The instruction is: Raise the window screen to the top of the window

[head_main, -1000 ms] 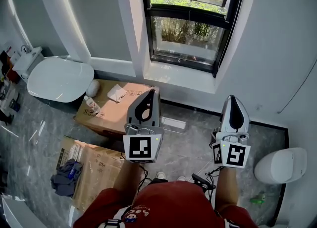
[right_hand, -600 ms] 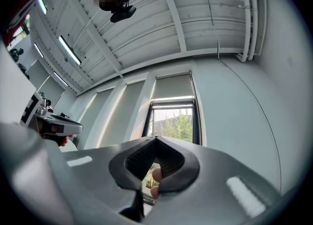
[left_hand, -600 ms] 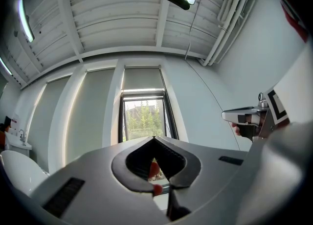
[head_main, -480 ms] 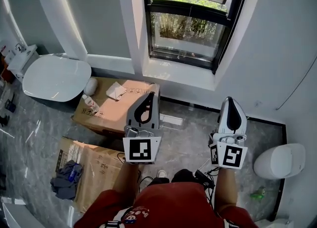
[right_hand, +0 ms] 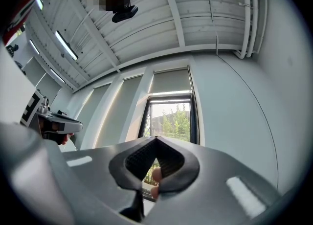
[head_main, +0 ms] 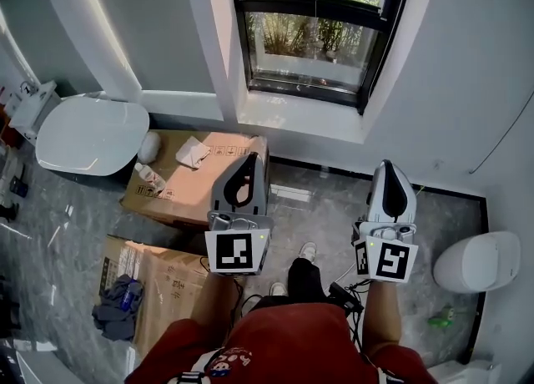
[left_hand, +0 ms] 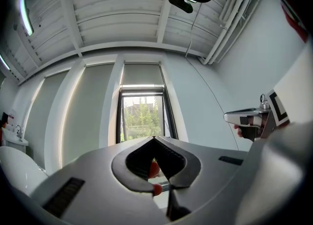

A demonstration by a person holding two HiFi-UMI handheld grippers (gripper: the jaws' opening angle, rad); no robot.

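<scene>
The black-framed window [head_main: 313, 36] stands ahead above a white sill [head_main: 300, 119]. In the left gripper view its grey screen [left_hand: 142, 75] covers only the top of the window, with clear glass [left_hand: 143, 119] and trees below; the right gripper view shows the same screen [right_hand: 171, 80]. My left gripper [head_main: 252, 157] and right gripper [head_main: 392, 165] are held side by side over the floor, well short of the window, both pointing slightly upward at it. Both are shut and hold nothing, as seen at the left gripper [left_hand: 154, 138] and right gripper [right_hand: 156, 138].
A cardboard box [head_main: 200, 178] lies on the floor below the sill, and another box [head_main: 158, 282] with a blue cloth [head_main: 117, 303] lies nearer. A white tub [head_main: 92, 133] stands left and a white toilet [head_main: 484, 261] right. A leg with a white shoe [head_main: 307, 250] is between the grippers.
Both grippers have sunk slightly and stay shut. The window has slid up in the head view, and a dark-trousered leg with a white shoe has stepped forward.
</scene>
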